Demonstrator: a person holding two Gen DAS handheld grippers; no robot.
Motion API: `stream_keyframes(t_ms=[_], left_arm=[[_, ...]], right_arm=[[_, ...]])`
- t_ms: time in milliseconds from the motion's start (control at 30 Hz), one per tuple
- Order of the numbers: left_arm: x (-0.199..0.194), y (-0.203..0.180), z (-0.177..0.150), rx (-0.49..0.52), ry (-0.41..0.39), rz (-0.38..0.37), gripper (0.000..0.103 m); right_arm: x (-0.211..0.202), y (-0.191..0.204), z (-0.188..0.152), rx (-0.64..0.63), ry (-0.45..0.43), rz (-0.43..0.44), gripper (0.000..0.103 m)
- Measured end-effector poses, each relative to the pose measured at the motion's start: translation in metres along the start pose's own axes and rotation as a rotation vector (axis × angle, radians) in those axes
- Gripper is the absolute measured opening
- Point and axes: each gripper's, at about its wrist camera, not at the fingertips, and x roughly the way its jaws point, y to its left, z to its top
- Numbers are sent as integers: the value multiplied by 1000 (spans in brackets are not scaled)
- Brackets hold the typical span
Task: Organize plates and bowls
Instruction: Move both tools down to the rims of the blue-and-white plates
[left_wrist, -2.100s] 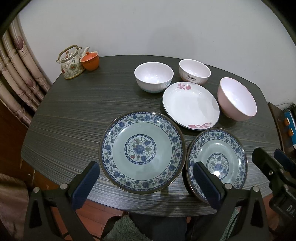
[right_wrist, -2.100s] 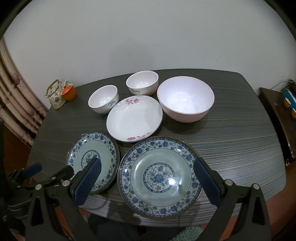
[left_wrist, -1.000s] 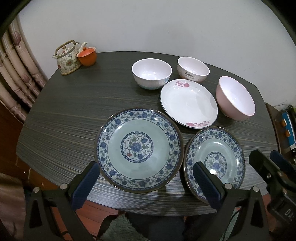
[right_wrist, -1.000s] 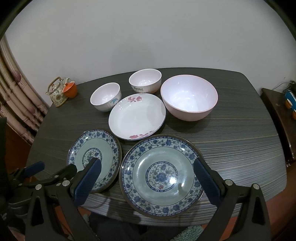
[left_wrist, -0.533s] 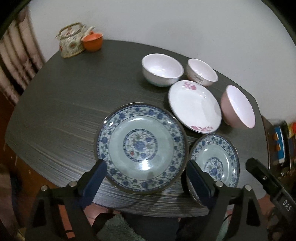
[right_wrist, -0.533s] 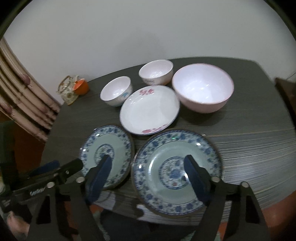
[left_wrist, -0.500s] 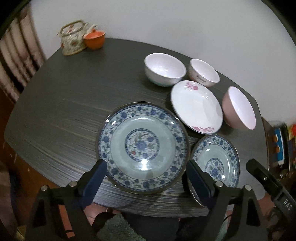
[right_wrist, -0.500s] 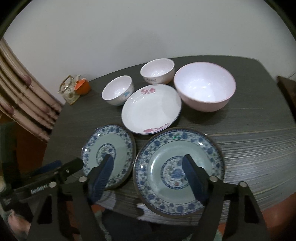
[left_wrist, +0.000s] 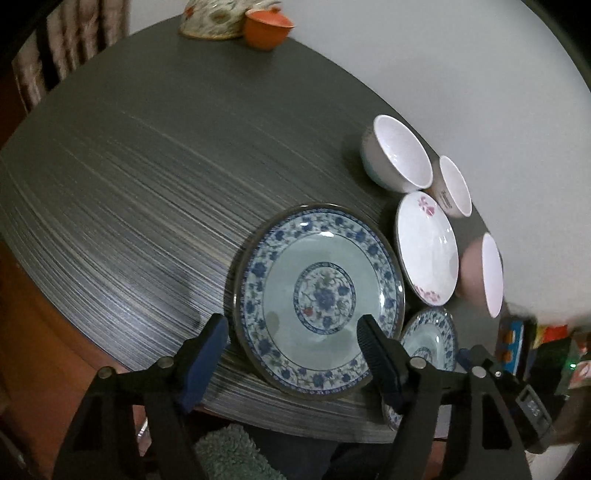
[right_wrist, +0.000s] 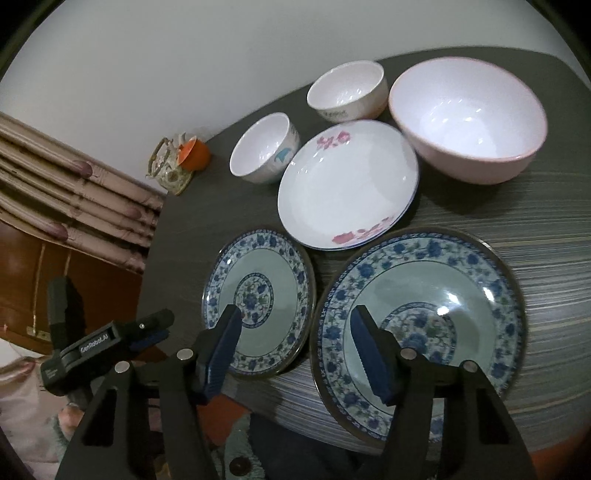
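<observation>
Two blue-patterned plates lie side by side at the table's near edge. Behind them are a white plate with pink flowers (right_wrist: 347, 184), two small white bowls (right_wrist: 264, 153) (right_wrist: 347, 92) and a pink bowl (right_wrist: 469, 118). My left gripper (left_wrist: 291, 354) hovers over the near rim of the left blue plate (left_wrist: 317, 291); its jaws are closing, and neither pad presses on the plate. My right gripper (right_wrist: 295, 350) hangs over the gap between the left blue plate (right_wrist: 258, 302) and the right blue plate (right_wrist: 417, 332), jaws closing, gripping nothing.
A patterned teapot (left_wrist: 214, 18) and an orange cup (left_wrist: 267, 29) stand at the table's far left corner. Curtains (right_wrist: 74, 192) hang left of the dark striped table (left_wrist: 129, 166). Coloured boxes (left_wrist: 517, 347) sit beyond its right edge.
Both grippers have sunk closer to the blue plates and their jaws have narrowed. The left view has rolled and swung toward the table's left side.
</observation>
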Motion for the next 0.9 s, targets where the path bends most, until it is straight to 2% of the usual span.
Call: stream_keyframes(t_ms=[267, 433, 500, 667, 767, 900], left_arm=[[8, 22, 9, -43, 25, -41, 66], [13, 30, 14, -58, 33, -56, 65], [14, 33, 15, -59, 35, -63, 60], [19, 38, 19, -59, 48, -59, 59], [24, 41, 20, -66, 62, -61, 52], [29, 43, 21, -66, 71, -48, 52]], right_arm=[[34, 1, 19, 0, 78, 20, 45], [57, 7, 30, -27, 123, 5, 42], [66, 8, 33, -39, 142, -3, 41], [86, 10, 40, -59, 175, -24, 39], [95, 10, 43, -70, 192, -29, 38], [107, 7, 46, -74, 211, -44, 36]])
